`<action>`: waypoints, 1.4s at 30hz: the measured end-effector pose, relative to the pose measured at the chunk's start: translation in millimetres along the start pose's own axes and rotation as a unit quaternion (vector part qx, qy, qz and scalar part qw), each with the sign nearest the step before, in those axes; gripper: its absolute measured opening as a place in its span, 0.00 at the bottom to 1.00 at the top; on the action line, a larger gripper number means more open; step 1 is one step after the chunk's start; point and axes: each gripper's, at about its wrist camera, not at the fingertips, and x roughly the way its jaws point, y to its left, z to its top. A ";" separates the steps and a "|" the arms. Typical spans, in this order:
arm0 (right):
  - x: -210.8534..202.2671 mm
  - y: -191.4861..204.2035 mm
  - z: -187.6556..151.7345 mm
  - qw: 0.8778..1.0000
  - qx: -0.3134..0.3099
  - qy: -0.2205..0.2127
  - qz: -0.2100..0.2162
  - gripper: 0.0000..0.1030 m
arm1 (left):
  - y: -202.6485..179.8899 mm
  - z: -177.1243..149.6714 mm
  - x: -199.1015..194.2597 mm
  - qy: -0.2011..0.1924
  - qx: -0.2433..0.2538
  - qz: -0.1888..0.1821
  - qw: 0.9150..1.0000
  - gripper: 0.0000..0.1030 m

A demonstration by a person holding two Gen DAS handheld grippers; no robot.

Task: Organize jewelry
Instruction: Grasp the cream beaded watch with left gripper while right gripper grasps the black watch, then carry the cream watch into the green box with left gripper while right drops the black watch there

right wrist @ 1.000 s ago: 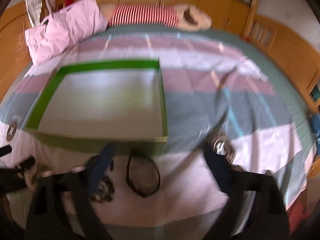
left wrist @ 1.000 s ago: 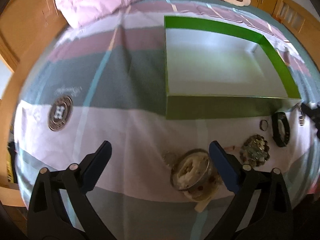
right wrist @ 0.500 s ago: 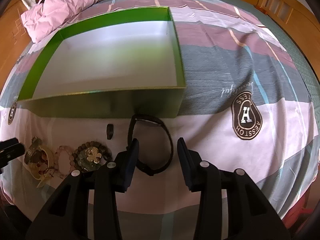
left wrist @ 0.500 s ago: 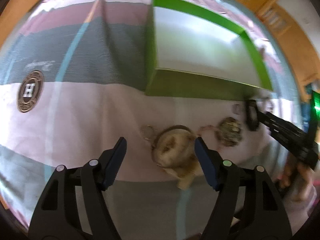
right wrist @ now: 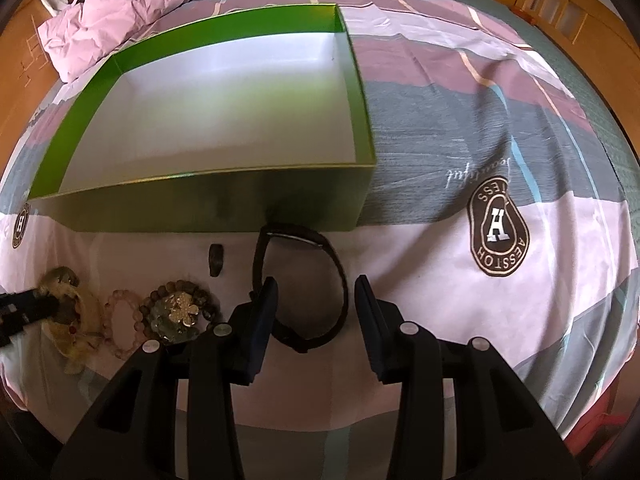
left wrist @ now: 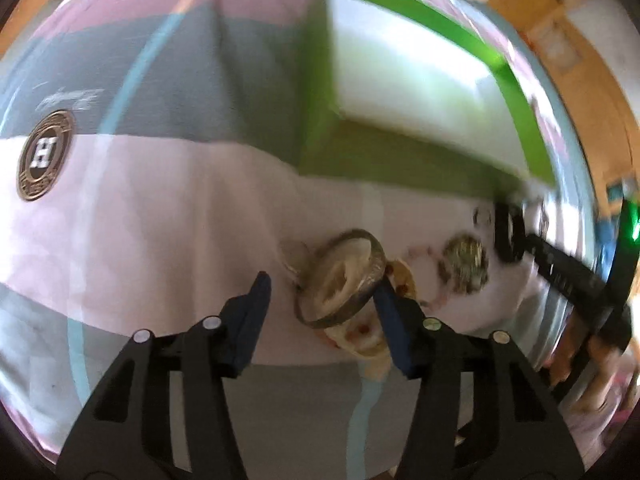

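My left gripper (left wrist: pixel 320 294), half spread and closing, straddles the bangle (left wrist: pixel 342 278) on the bed (left wrist: pixel 140 216), at six o'clock from the green box (left wrist: pixel 384 152). It looks stiff, light and slippery; I would pinch its rim.

My right gripper (right wrist: pixel 316 300) is part open around the black band (right wrist: pixel 300 284).

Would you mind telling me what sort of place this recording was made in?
Most likely a bedroom: the work surface is a bed with a striped bedspread, a pink pillow at its far end, and wooden cabinets around it.
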 end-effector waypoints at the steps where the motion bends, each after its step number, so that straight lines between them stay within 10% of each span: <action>1: 0.1 -0.4 -0.4 1.000 0.001 0.000 -0.001 0.41 | 8.5 2.6 -5.0 -0.011 -0.017 0.004 1.000 0.51; 26: 16.4 -8.7 1.2 0.999 0.004 -0.003 -0.036 0.41 | -1.1 12.8 5.8 -0.042 -0.028 0.039 0.998 0.75; 29: 22.3 -7.6 0.6 1.000 0.001 0.007 -0.017 0.04 | -11.4 8.6 0.9 -0.037 0.000 0.000 0.999 0.75; 33: 14.9 8.8 -3.5 0.999 -0.034 -0.008 -0.019 0.02 | -24.2 3.7 10.9 -0.013 0.025 0.009 1.000 0.52; 42: 19.4 19.3 -7.8 0.999 -0.042 -0.002 -0.023 0.02 | -55.5 -3.0 34.4 0.009 0.057 0.036 0.998 0.55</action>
